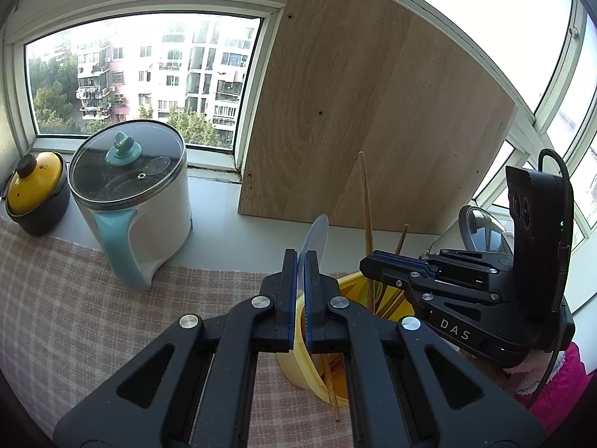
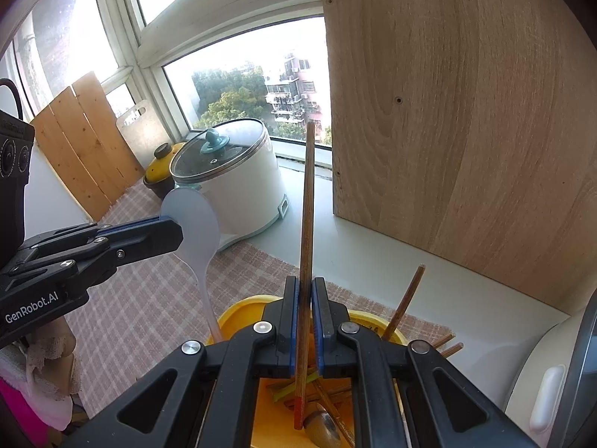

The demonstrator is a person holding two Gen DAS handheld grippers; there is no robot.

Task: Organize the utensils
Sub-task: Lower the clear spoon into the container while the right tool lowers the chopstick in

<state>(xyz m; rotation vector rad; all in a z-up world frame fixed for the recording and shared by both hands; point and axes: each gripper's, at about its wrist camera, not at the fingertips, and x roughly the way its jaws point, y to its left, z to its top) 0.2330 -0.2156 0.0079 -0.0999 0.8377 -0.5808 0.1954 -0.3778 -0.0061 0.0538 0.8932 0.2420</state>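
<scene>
Your left gripper (image 1: 300, 257) is pinched narrow on a pale plastic spoon (image 2: 192, 220), gripping it at the bowl, with the handle slanting down toward the yellow holder (image 2: 238, 311). Whether the handle's end is already inside the rim, the pictures do not show. Your right gripper (image 2: 305, 285) is clamped on a wooden chopstick (image 2: 308, 201), which stands nearly upright; its red-tipped lower end sits down in the same holder, among other sticks and a wooden spoon (image 2: 322, 425).

Both tools are crowding one small container, and that looks like the main risk. The two grippers are close together, so a turn of either wrist could knock them into each other or lever the holder over onto the checked cloth (image 1: 74, 298). The spoon is held by its thin, smooth bowl, so it may swivel or slip if the handle catches the rim. The chopstick could jam against the loose sticks leaning at the holder's edge (image 2: 405, 300) and flick one out. The white cooker (image 1: 149, 201) stands well apart.
</scene>
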